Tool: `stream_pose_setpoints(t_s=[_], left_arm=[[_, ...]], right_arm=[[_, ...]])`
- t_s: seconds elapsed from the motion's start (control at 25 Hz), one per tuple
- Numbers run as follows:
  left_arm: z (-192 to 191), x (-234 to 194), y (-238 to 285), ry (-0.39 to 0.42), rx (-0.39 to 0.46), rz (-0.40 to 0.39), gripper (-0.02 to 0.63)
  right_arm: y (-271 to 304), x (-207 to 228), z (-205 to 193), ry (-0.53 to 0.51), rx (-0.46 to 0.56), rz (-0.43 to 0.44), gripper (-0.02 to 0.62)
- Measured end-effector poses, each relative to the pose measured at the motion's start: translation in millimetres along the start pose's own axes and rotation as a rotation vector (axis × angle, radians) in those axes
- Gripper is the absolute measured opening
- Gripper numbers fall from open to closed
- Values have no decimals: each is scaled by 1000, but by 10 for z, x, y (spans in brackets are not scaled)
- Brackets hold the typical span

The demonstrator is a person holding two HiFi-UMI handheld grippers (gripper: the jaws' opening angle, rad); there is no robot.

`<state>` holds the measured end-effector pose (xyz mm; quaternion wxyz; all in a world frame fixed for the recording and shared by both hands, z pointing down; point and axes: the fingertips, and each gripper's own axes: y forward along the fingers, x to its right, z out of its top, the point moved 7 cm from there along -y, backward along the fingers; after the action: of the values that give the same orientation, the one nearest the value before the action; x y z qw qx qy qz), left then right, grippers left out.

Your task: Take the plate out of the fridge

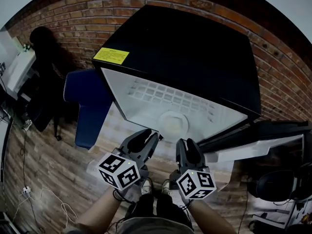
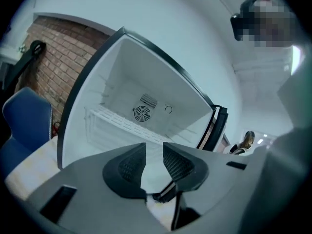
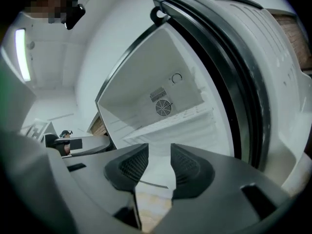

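**Both tools poised at the open fridge, plate lying inside**

The fridge [image 1: 195,48] is standing open, its door [image 1: 253,143] swung out to the right. The white plate [image 1: 174,124] is lying flat inside, close to the fridge's open front and nearer than the wire shelf [image 1: 165,92]. The left tool [image 1: 145,136] and right tool [image 1: 187,145] are hanging side by side just outside the fridge opening, pointing in. Each tool's jaws are standing moderately apart, gripping nothing. A blue chair [image 1: 87,104] is sitting at the fridge's left.

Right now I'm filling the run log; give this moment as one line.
fridge: open | plate: inside, untouched | left gripper: open, empty | right gripper: open, empty
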<state>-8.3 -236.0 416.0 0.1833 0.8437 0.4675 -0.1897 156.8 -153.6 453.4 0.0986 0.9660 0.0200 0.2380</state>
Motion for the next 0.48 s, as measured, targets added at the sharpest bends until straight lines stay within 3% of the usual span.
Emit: stream_pose_setpoints(t_s=[0.48], left_arm=[[-564, -514, 290, -357, -28, -14, 143]], right_arm=[[291, 362, -569, 173, -90, -76, 169]])
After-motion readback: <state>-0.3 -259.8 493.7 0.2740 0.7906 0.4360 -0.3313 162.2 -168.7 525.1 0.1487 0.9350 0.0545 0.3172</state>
